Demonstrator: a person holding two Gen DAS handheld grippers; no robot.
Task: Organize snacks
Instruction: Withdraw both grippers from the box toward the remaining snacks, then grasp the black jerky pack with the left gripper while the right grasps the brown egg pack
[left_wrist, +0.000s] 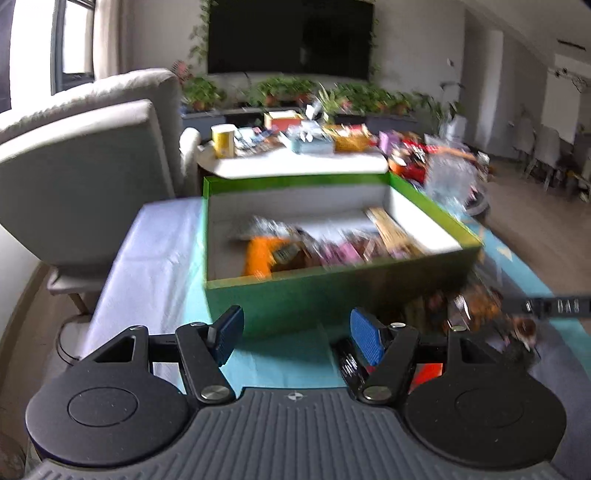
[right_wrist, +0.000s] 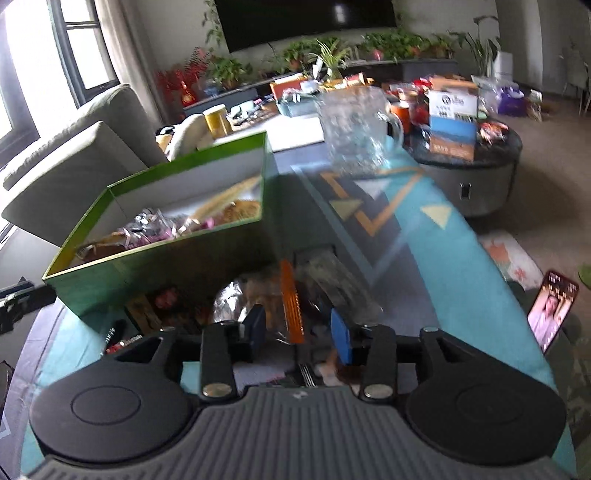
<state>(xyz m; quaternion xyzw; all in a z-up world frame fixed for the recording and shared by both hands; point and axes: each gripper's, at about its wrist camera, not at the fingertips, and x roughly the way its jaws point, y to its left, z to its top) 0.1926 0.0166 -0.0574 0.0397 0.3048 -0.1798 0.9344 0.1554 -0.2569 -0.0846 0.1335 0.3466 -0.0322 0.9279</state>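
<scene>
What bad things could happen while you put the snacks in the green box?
The right tongs sit over a shiny, crinkly snack bag; it might slip out. The glass mug stands close behind the snack pile, so a wide swing could knock it over. The green box already holds many snacks, and another could catch on its wall.

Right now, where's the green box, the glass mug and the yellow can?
green box (left_wrist: 332, 295): left wrist view, front wall.
glass mug (right_wrist: 351, 129): right wrist view, body.
yellow can (left_wrist: 223, 142): left wrist view, side.
</scene>
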